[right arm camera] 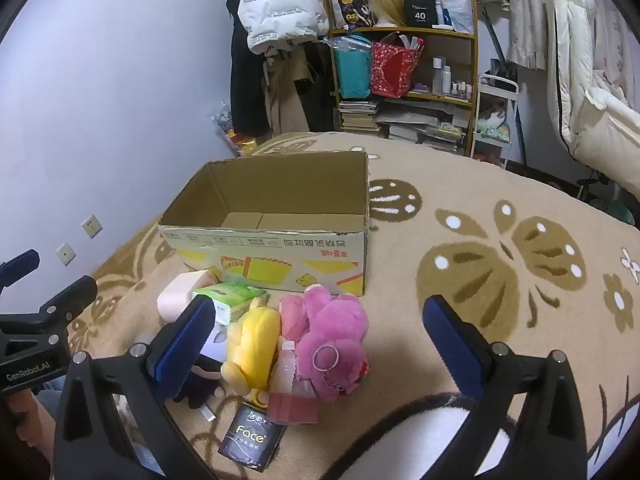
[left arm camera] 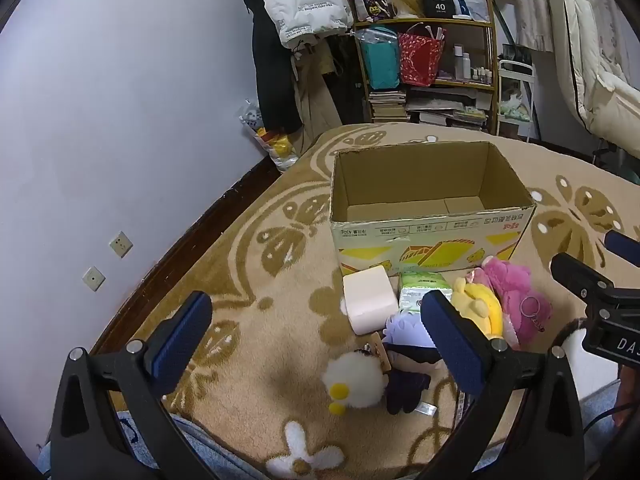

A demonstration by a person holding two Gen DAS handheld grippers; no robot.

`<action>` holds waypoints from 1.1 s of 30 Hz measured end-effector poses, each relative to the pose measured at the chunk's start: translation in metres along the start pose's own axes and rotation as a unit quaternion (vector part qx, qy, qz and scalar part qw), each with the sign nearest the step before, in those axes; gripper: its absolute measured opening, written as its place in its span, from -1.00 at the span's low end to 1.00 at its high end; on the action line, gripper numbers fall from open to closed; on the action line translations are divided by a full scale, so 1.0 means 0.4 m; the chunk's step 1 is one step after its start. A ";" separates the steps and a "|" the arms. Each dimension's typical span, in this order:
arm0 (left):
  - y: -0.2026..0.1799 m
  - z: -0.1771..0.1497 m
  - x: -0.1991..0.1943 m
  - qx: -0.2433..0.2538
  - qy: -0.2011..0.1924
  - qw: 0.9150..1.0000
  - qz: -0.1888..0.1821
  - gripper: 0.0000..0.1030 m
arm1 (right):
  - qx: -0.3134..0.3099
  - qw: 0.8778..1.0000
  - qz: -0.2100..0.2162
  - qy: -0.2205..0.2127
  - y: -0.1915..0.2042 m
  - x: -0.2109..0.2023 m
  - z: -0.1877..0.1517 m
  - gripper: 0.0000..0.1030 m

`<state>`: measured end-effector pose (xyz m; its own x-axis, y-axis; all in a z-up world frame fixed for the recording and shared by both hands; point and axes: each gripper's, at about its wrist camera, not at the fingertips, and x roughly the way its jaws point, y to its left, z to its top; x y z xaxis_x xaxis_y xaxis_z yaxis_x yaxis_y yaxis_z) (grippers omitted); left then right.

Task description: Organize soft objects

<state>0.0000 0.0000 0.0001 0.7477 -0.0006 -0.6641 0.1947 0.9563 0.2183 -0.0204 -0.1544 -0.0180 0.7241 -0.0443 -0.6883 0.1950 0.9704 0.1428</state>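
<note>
An open cardboard box (left arm camera: 430, 236) (right arm camera: 276, 248) stands empty on the beige rug. In front of it lies a heap of soft things: a pink plush (left arm camera: 514, 296) (right arm camera: 332, 336), a yellow plush (left arm camera: 480, 306) (right arm camera: 252, 340), a purple-haired doll in dark clothes (left arm camera: 408, 360), a white fluffy chick (left arm camera: 354, 376), a white block (left arm camera: 370, 300) and a green tissue pack (left arm camera: 424, 288) (right arm camera: 234, 294). My left gripper (left arm camera: 316, 344) hovers open over the chick and doll. My right gripper (right arm camera: 320, 344) hovers open over the pink plush. Neither touches anything.
A black "Face" tissue pack (right arm camera: 252, 440) and a pink packet (right arm camera: 294, 404) lie near the front. A wall with sockets (left arm camera: 120, 244) runs on the left. A crowded shelf (left arm camera: 428, 60) and hanging clothes stand behind the box, with bedding (right arm camera: 592, 92) at the right.
</note>
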 end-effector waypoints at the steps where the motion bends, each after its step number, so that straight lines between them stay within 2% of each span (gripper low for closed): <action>1: 0.000 0.000 0.000 0.000 0.001 1.000 0.000 1.00 | -0.001 1.000 0.000 -0.006 0.000 -0.001 0.000 1.00; 33: 0.004 -0.003 0.009 0.003 0.005 1.000 0.001 1.00 | -0.004 1.000 -0.006 -0.006 0.001 -0.003 0.012 1.00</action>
<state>0.0021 0.0018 -0.0029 0.7414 0.0037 -0.6711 0.1971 0.9547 0.2231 -0.0181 -0.1552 -0.0135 0.7291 -0.0595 -0.6818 0.1990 0.9716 0.1280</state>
